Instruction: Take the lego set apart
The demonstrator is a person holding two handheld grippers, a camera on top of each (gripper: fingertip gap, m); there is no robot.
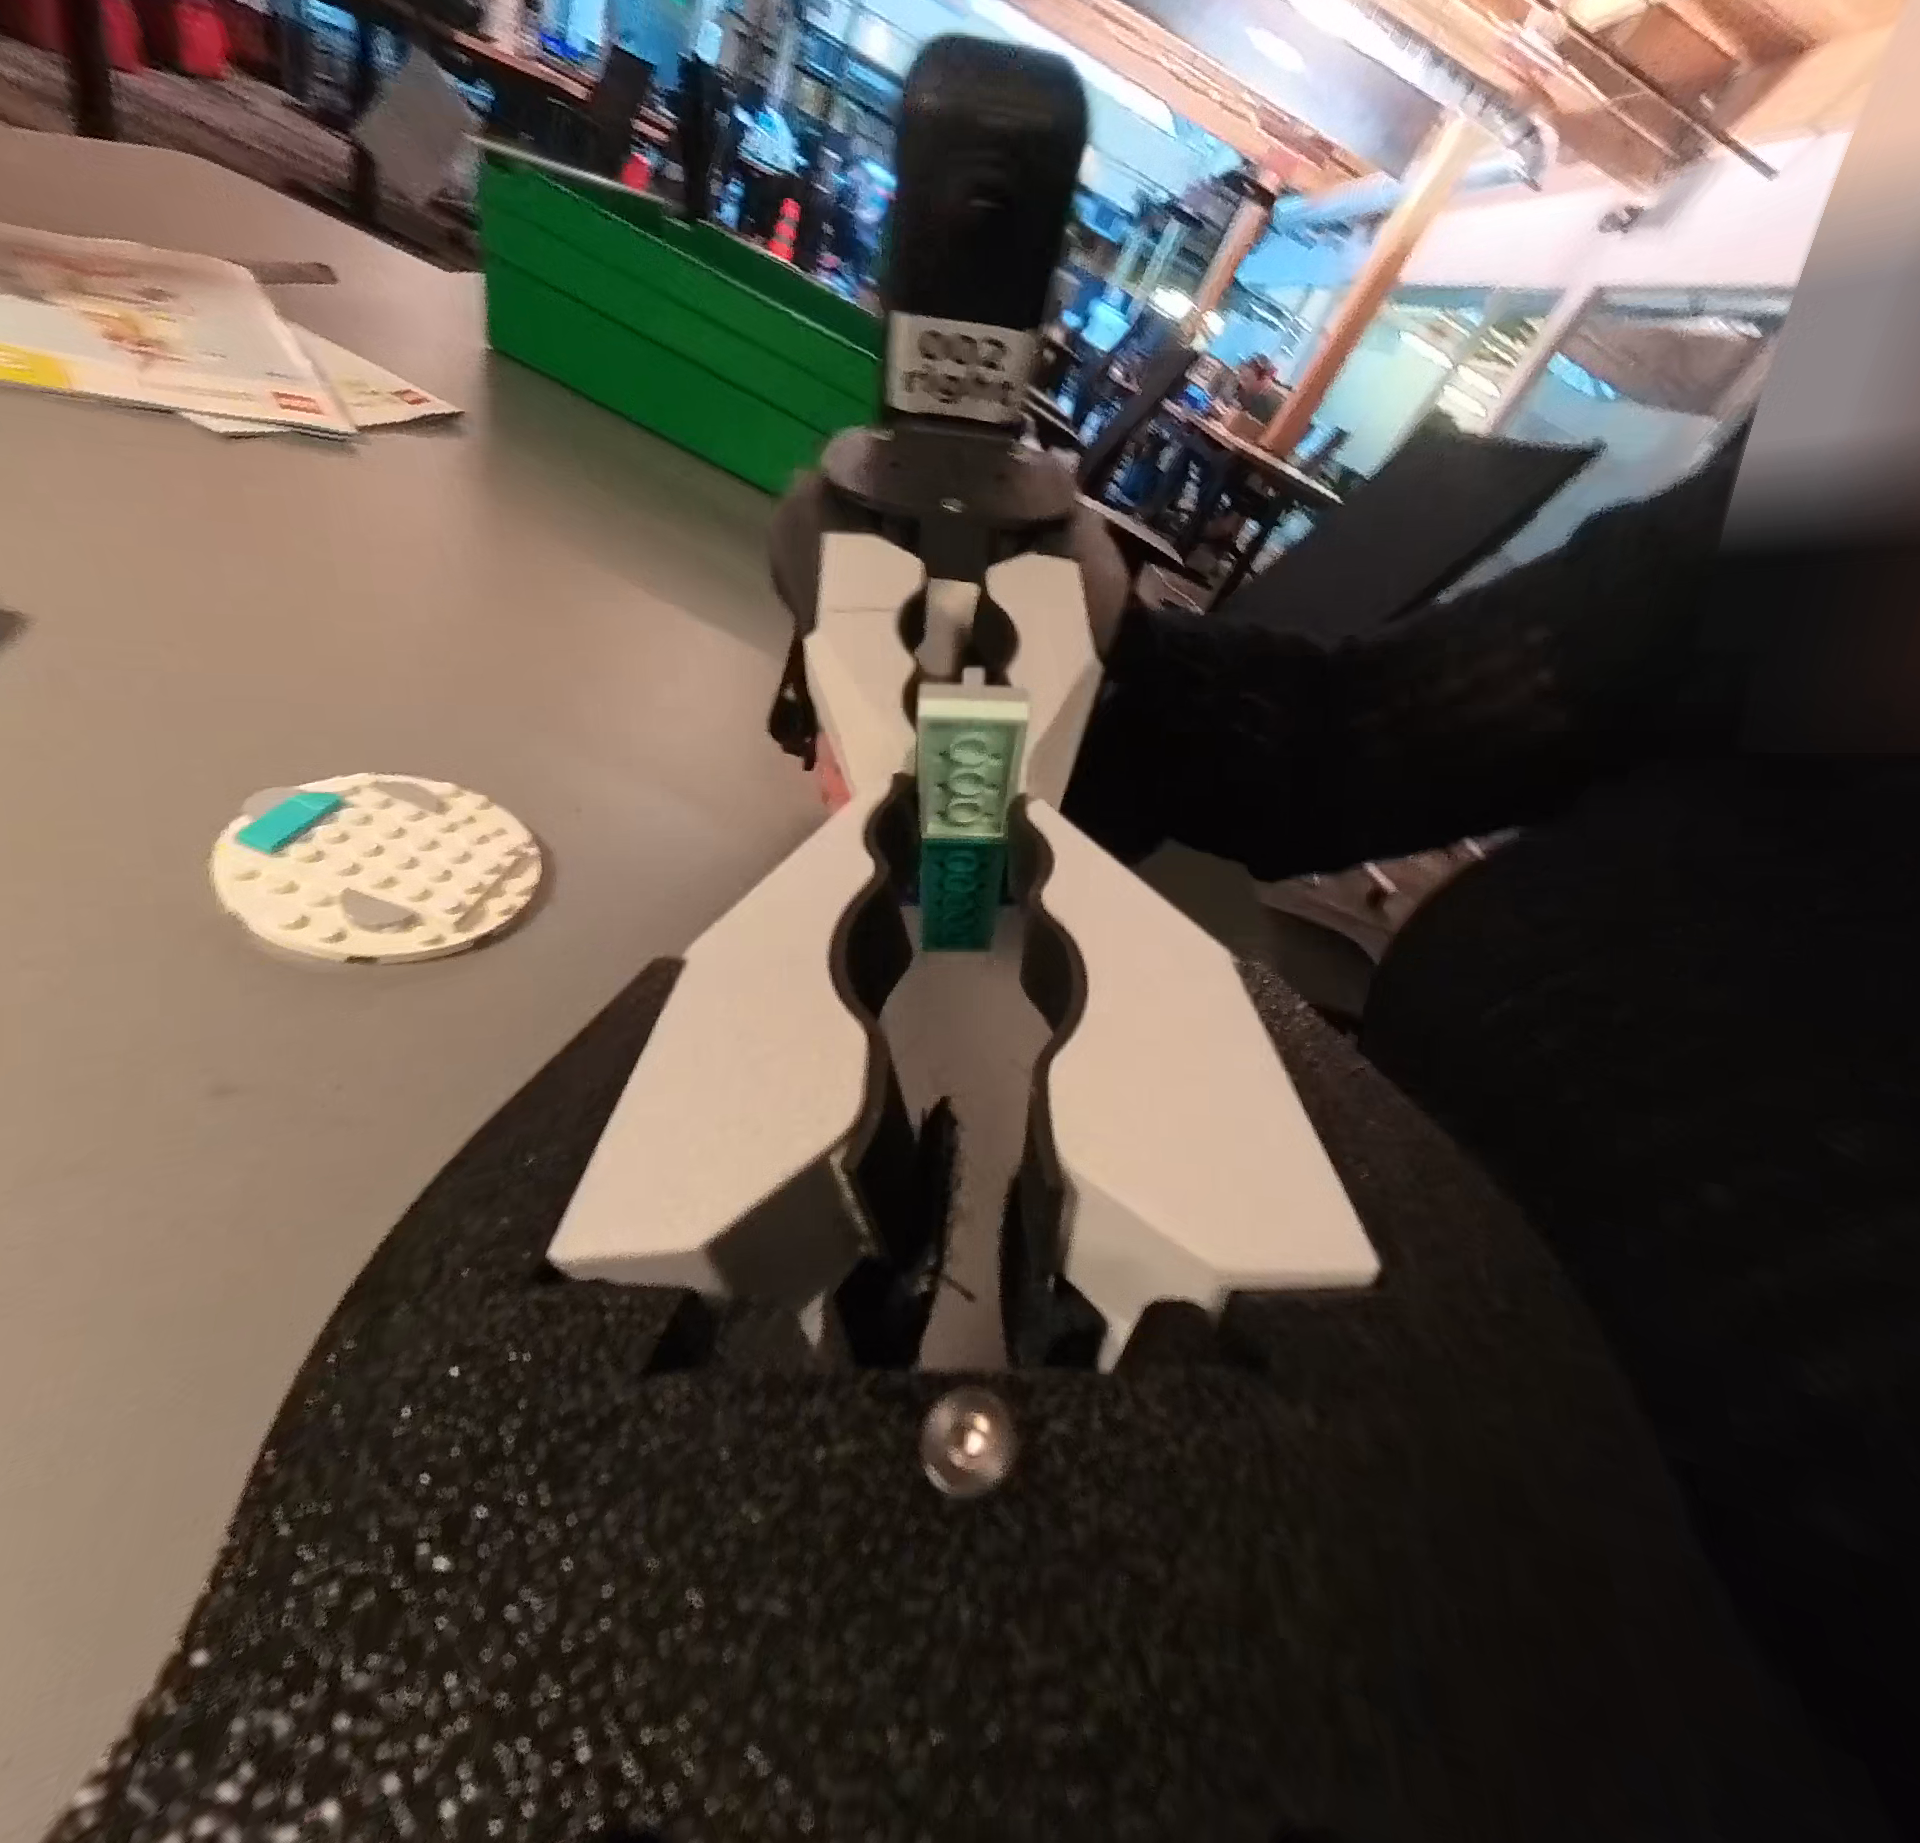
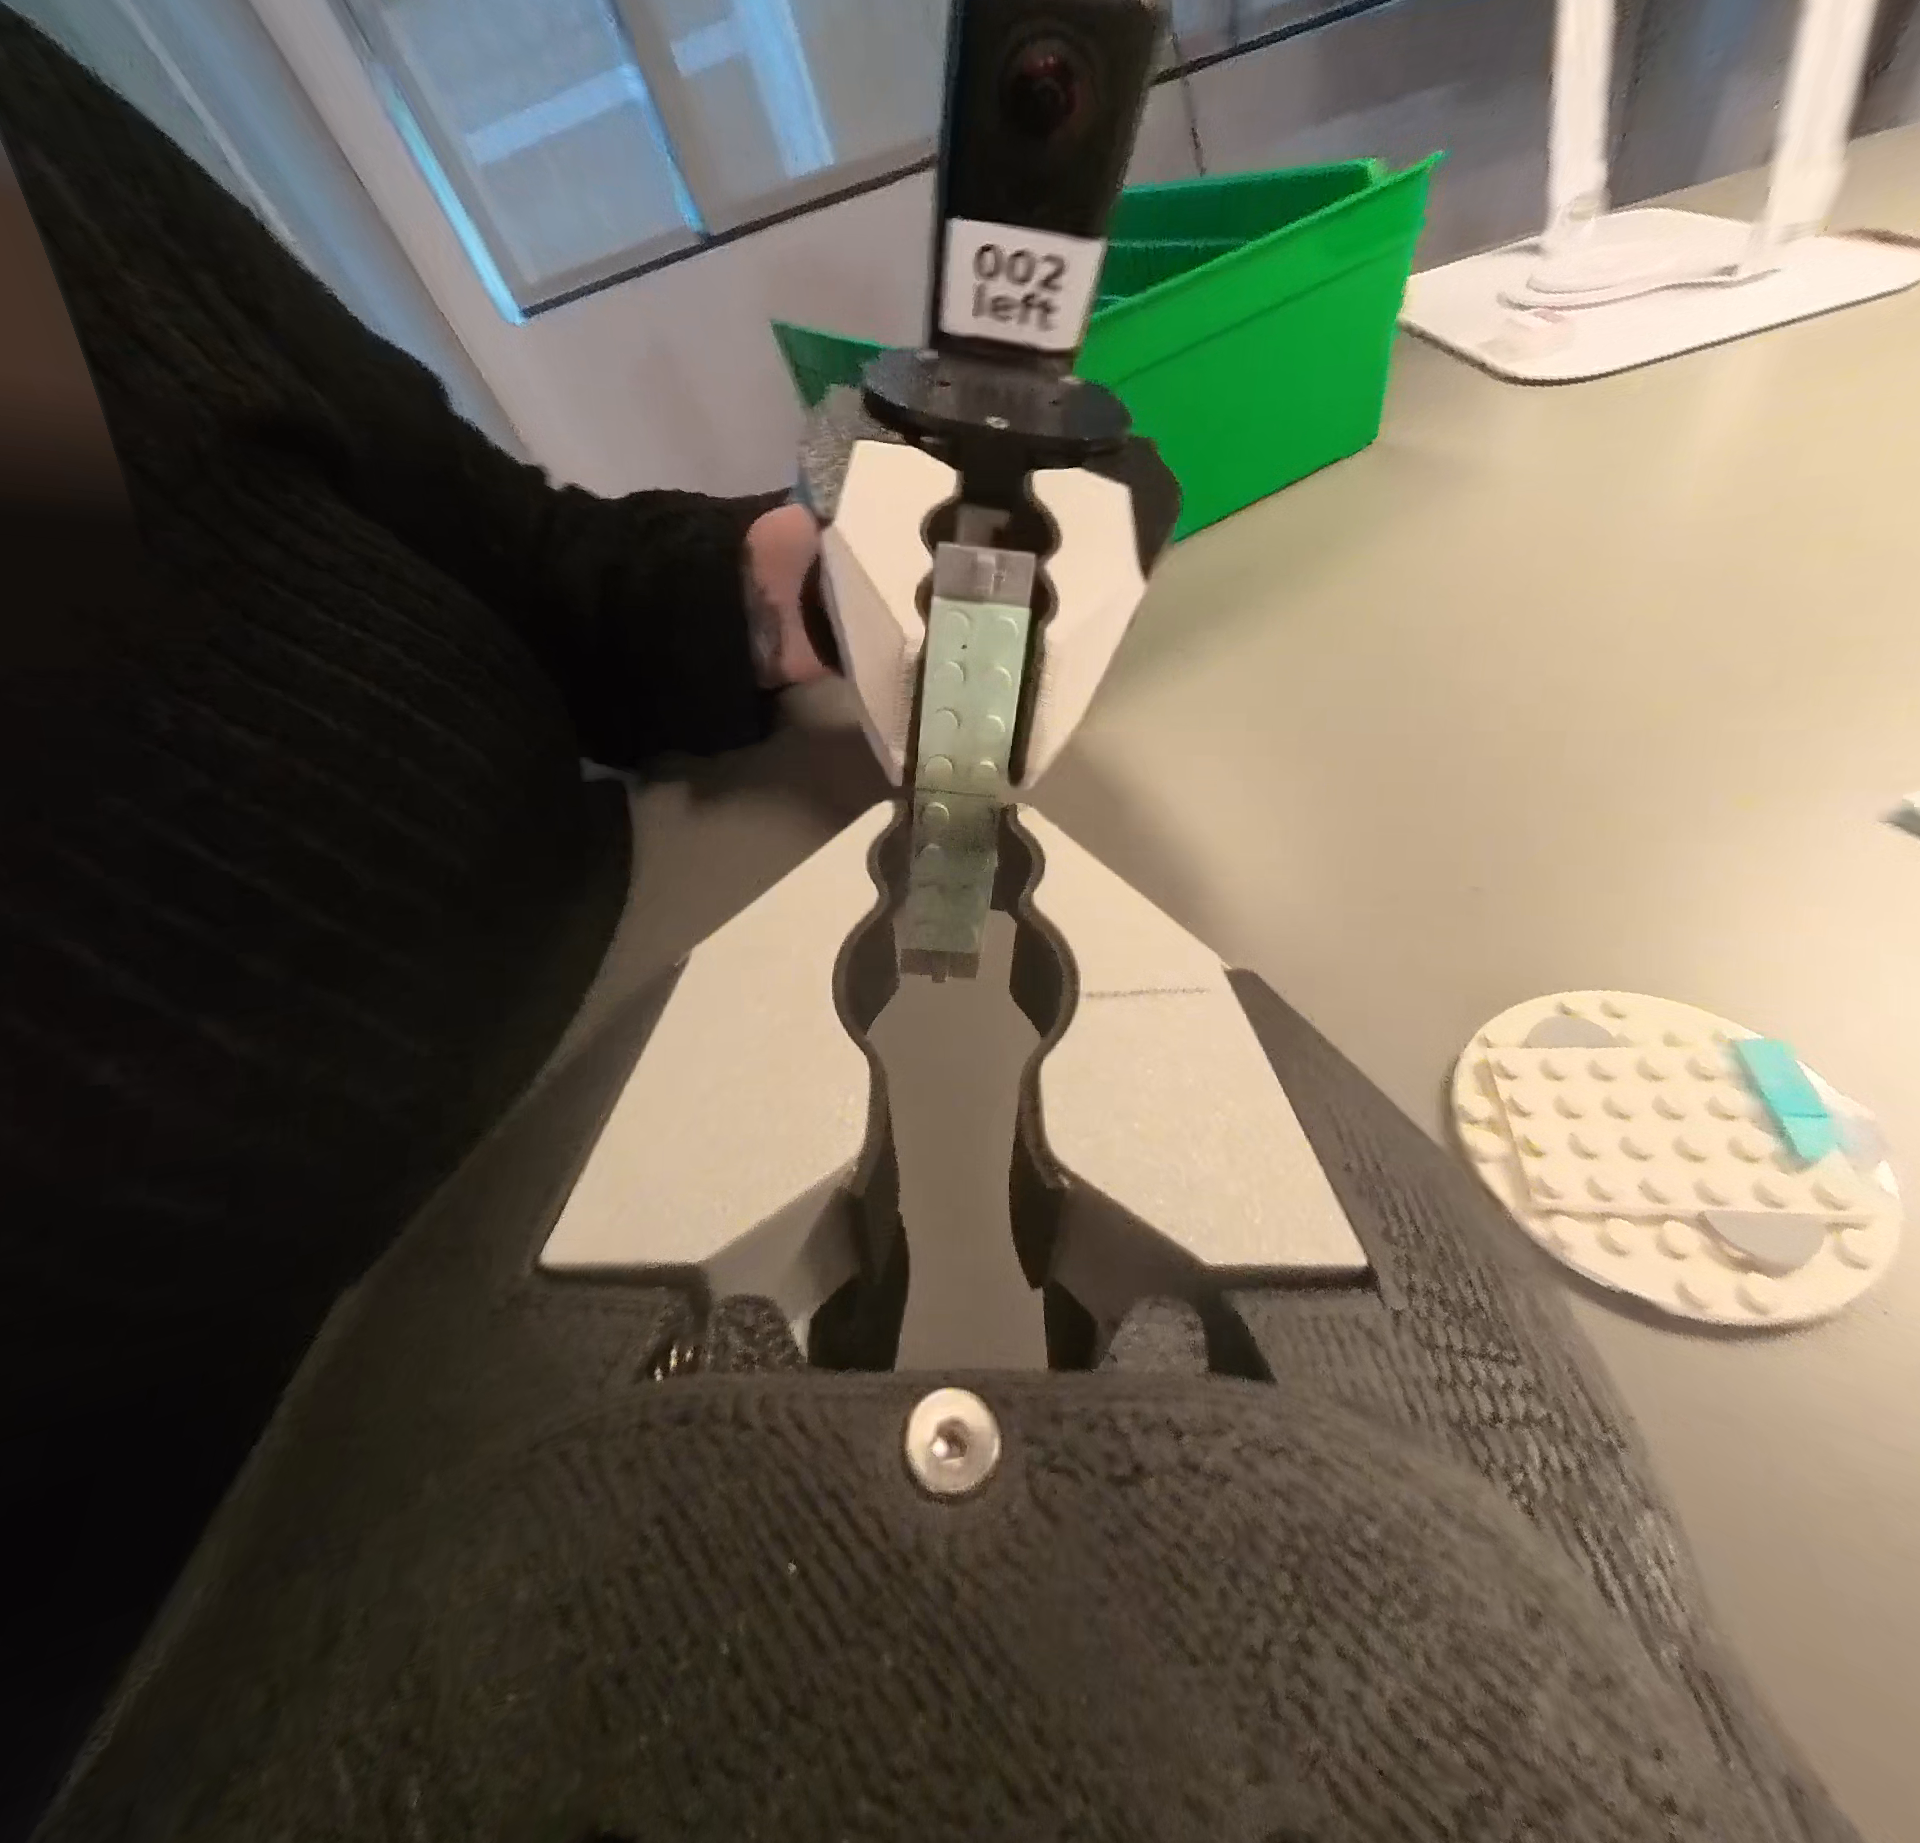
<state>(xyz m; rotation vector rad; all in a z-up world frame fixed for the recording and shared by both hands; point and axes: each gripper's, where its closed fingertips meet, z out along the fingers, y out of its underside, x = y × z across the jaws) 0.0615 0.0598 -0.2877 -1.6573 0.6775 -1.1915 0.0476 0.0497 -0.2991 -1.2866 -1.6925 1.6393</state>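
A narrow strip of stacked lego plates, light green [image 1: 971, 770] and dark teal [image 1: 961, 905], hangs in the air between my two grippers. My left gripper [image 1: 961, 832] is shut on its near end. My right gripper [image 1: 961, 733] faces it tip to tip and is shut on the other end. In the right wrist view the studded light green strip [image 2: 971, 692] runs from my right gripper [image 2: 951, 832] into the left gripper [image 2: 966, 754]. A small grey piece [image 2: 987, 572] sits on its far end. A round white lego plate [image 1: 379, 863] [image 2: 1662, 1170] with a teal tile [image 1: 296, 817] [image 2: 1782, 1102] lies on the table.
A green bin [image 1: 665, 297] [image 2: 1268, 339] stands at the back of the grey table [image 1: 416, 598]. Instruction booklets [image 1: 177, 349] lie at the far left. A white stand base [image 2: 1662, 297] is at the back right. A person's black sleeve [image 1: 1455, 702] [image 2: 312, 650] fills one side. Only a small space, under 4 cm, lies between the two pairs of fingers. The round white lego plate [image 1: 379, 863] is about equally far from each gripper, around 12 centimeters. It is also in sight in the right wrist view [image 2: 1630, 1083].
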